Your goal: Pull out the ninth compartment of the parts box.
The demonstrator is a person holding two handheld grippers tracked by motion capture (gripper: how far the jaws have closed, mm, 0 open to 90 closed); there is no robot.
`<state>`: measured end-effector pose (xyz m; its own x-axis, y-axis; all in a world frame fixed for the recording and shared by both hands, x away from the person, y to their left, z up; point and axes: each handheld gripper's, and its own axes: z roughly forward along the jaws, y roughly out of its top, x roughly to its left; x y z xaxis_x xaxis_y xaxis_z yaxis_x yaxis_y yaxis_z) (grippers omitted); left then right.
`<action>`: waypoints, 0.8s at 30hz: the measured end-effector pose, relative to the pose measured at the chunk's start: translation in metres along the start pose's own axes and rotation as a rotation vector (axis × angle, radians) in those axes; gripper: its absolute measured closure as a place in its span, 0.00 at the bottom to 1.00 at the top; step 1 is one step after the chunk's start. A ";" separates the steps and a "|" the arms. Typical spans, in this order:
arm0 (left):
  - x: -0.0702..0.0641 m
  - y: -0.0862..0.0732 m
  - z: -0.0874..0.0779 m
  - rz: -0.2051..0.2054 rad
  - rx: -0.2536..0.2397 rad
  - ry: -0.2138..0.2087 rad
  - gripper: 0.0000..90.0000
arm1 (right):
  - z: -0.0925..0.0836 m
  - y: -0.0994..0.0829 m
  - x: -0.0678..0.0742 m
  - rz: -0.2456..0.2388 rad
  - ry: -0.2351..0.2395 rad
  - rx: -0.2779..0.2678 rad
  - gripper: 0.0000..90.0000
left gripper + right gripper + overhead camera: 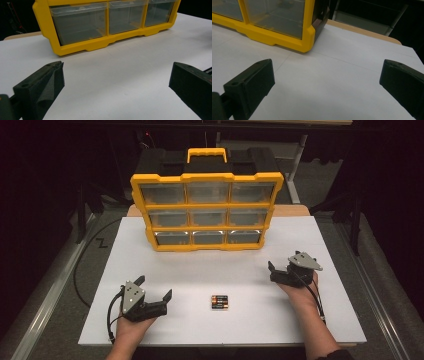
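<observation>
- Batteries [219, 302] lie flat at lower centre of the high view, a tight pack on the white bench [300, 320], between both claws and touching neither.
- Left claw [154, 290], lower left, jaws spread wide, holding nothing; it is the nearer one to the batteries.
- Right claw [279, 270], right of centre, jaws also apart and empty; well apart from the batteries.
- Risk: the pack is low and smooth, so a jaw coming in high would likely skate over it or shove it across the bench instead of gripping.
- Risk: pinching off-centre could split the pack and send cells rolling toward the near bench edge at frame bottom.
- Risk: the organizer [206, 210] stands upright at upper centre with 9 clear drawers, all look shut; tugging a drawer 1-handed might tip or drag it.
- Room: wide bare bench between the claws and the organizer; both gripper views show open white surface ahead.
- Edges: near edge sits close behind the left claw; the bench's right edge is near the right claw, so little slack there.
</observation>
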<state>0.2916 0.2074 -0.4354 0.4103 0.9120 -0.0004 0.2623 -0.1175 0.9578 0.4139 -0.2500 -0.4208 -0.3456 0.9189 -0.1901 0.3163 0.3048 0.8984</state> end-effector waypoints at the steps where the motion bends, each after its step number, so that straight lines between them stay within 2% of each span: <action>1: 0.000 0.000 0.000 0.001 0.001 -0.001 0.01 | -0.001 0.000 0.000 -0.006 -0.001 0.004 0.01; 6: -0.002 0.000 0.000 0.014 0.003 0.000 0.01 | -0.005 0.000 0.001 -0.048 -0.014 0.011 0.01; 9: -0.002 0.000 0.001 0.023 0.023 0.000 0.01 | -0.006 -0.002 -0.001 -0.074 -0.021 0.026 0.01; 16: -0.002 0.001 0.001 0.031 0.037 0.009 0.00 | -0.010 -0.006 -0.006 -0.094 -0.031 0.041 0.01; 18: -0.002 0.001 0.001 0.032 0.037 0.009 0.00 | -0.011 -0.009 -0.008 -0.113 -0.037 0.051 0.01; 22: -0.003 0.001 0.001 0.038 0.035 0.015 0.00 | -0.011 -0.011 -0.010 -0.112 -0.039 0.067 0.01; 24: -0.003 0.002 0.001 0.045 0.036 0.015 0.00 | -0.012 -0.011 -0.009 -0.132 -0.042 0.073 0.01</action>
<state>0.2915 0.2041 -0.4340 0.4097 0.9110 0.0468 0.2752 -0.1723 0.9458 0.4028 -0.2647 -0.4244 -0.3517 0.8788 -0.3224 0.3341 0.4395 0.8338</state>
